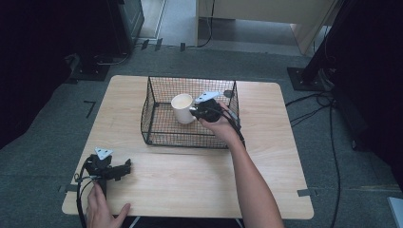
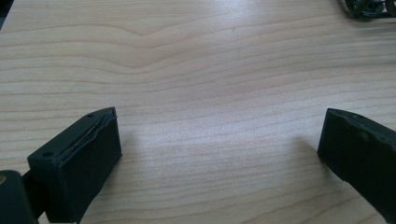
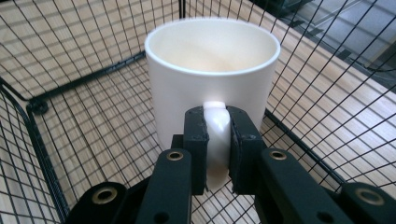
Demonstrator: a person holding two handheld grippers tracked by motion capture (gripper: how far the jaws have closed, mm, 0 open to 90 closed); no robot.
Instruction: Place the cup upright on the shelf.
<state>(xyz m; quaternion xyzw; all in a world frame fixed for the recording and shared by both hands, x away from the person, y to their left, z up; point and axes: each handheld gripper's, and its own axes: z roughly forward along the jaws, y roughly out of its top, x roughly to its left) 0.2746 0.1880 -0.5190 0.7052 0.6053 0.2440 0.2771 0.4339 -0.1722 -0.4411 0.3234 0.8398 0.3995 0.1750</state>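
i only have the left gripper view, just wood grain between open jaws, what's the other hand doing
Observer: The right gripper is shut on the handle of a white mug.
Operator: where's the mug
Observer: Inside a black wire basket at the far middle of the table, upright.
Operator: anything in it
Observer: The right gripper view shows its inside empty.
Operator: and my gripper
Observer: The left gripper sits near the table's near left corner, jaws open, apart from the basket.
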